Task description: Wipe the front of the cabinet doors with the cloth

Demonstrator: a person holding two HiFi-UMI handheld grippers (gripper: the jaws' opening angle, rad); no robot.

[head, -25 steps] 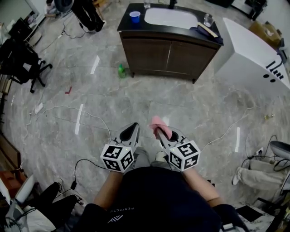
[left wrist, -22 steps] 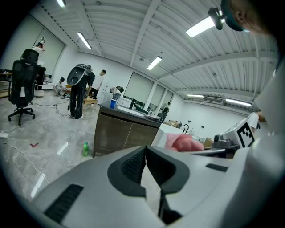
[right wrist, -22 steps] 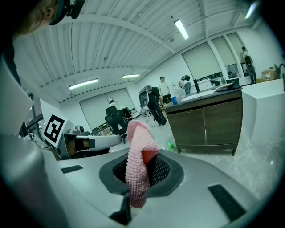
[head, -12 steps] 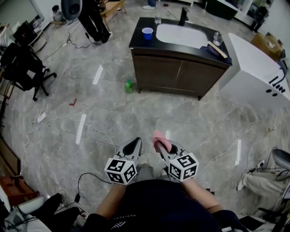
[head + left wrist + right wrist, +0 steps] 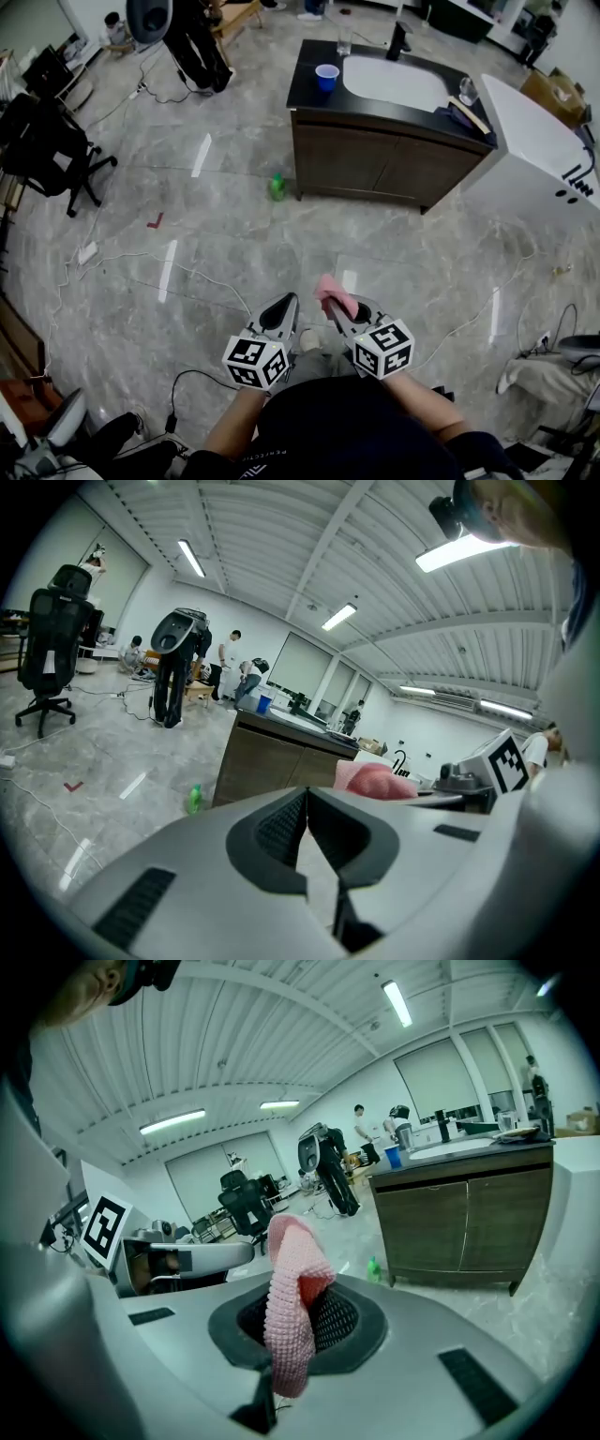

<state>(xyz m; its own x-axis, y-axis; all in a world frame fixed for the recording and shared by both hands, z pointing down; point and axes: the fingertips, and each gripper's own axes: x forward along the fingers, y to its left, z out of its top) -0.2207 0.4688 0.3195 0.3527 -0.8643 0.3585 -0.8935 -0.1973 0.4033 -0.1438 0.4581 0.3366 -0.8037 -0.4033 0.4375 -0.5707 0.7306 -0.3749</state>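
The dark wood cabinet (image 5: 384,167) with two front doors stands far ahead across the floor, under a black top with a white sink (image 5: 394,82). It also shows in the left gripper view (image 5: 272,761) and the right gripper view (image 5: 464,1222). My right gripper (image 5: 330,306) is shut on a pink knitted cloth (image 5: 335,294), which sticks up from between its jaws (image 5: 289,1302). My left gripper (image 5: 285,307) is held beside it, jaws shut with nothing between them (image 5: 307,797). Both grippers are close to my body, well short of the cabinet.
A blue cup (image 5: 326,75) and glasses stand on the cabinet top. A green bottle (image 5: 277,187) sits on the floor by the cabinet's left corner. A white unit (image 5: 534,155) adjoins the cabinet's right side. Cables (image 5: 197,272) cross the marble floor; an office chair (image 5: 52,141) is far left.
The view has shifted: the cabinet now sits further right and slightly lower in the head view. Both grippers keep their pose, and the cloth stays held.
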